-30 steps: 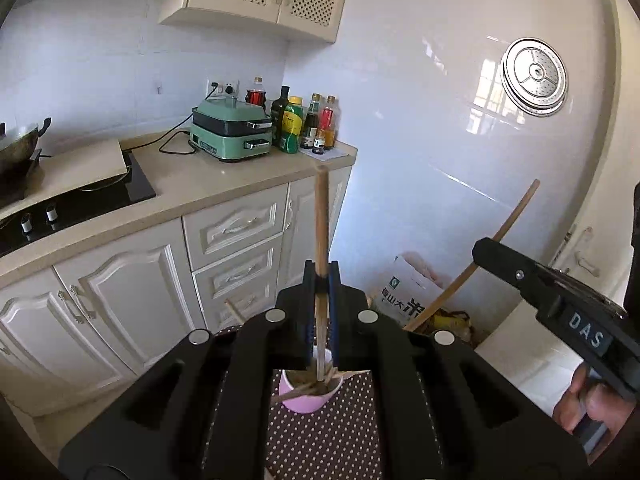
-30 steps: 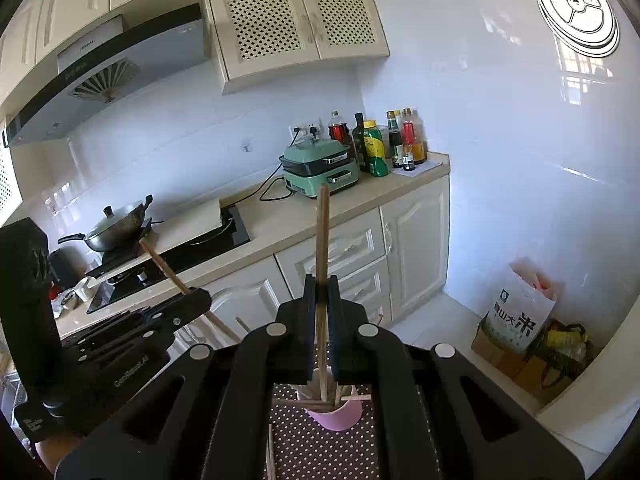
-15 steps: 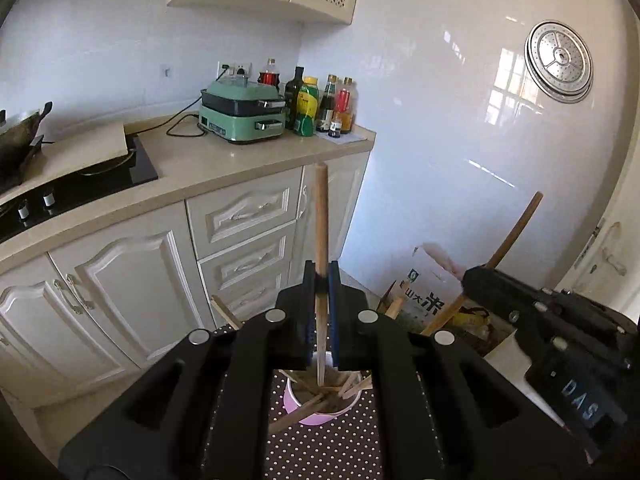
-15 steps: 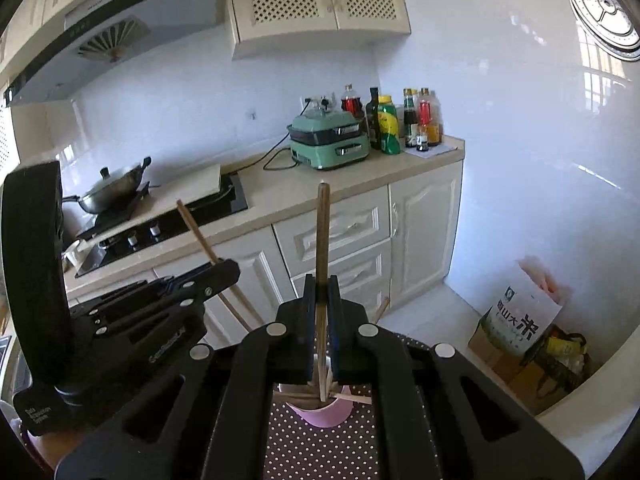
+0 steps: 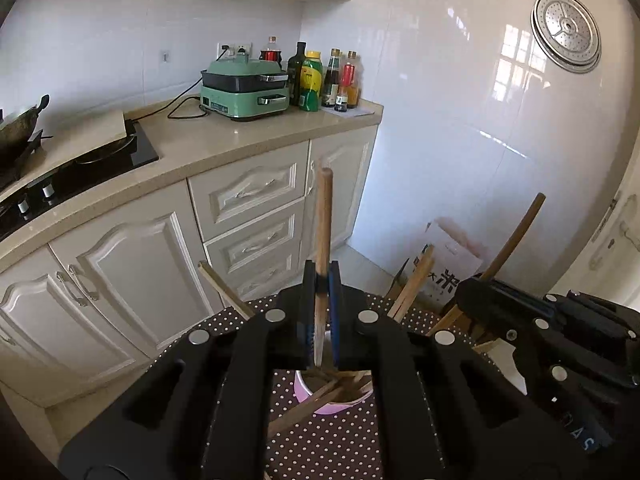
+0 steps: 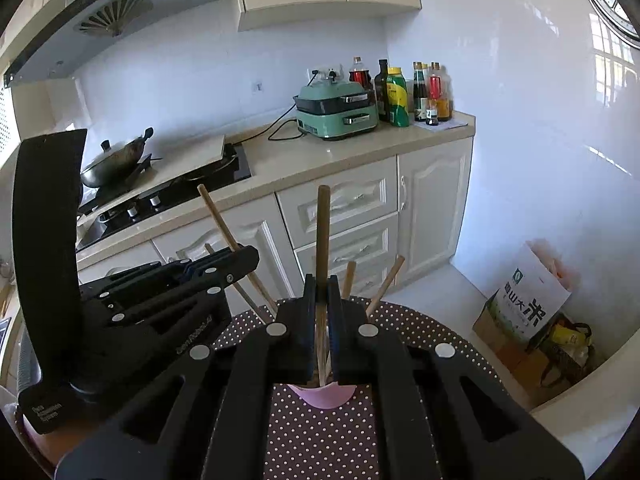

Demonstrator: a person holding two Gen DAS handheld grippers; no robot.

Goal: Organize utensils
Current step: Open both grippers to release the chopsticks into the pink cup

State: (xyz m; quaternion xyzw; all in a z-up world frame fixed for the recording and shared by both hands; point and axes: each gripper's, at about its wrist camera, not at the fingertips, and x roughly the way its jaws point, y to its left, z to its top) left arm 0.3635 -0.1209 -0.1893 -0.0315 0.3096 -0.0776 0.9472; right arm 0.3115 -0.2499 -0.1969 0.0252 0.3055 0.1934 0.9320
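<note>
My left gripper is shut on a wooden chopstick that stands upright, its lower tip over a pink cup holding several chopsticks. My right gripper is shut on another wooden chopstick, also upright over the same pink cup. In the left wrist view the right gripper is at the right with its chopstick slanting up. In the right wrist view the left gripper is at the left with its chopstick slanting up.
The cup stands on a brown polka-dot mat. Behind are white cabinets, a beige counter with a green cooker, bottles and a hob with a wok. A bag sits on the floor.
Both grippers have lowered toward the pink cup with their chopsticks and drawn closer together. More of the cup's chopsticks now stick up into view.
</note>
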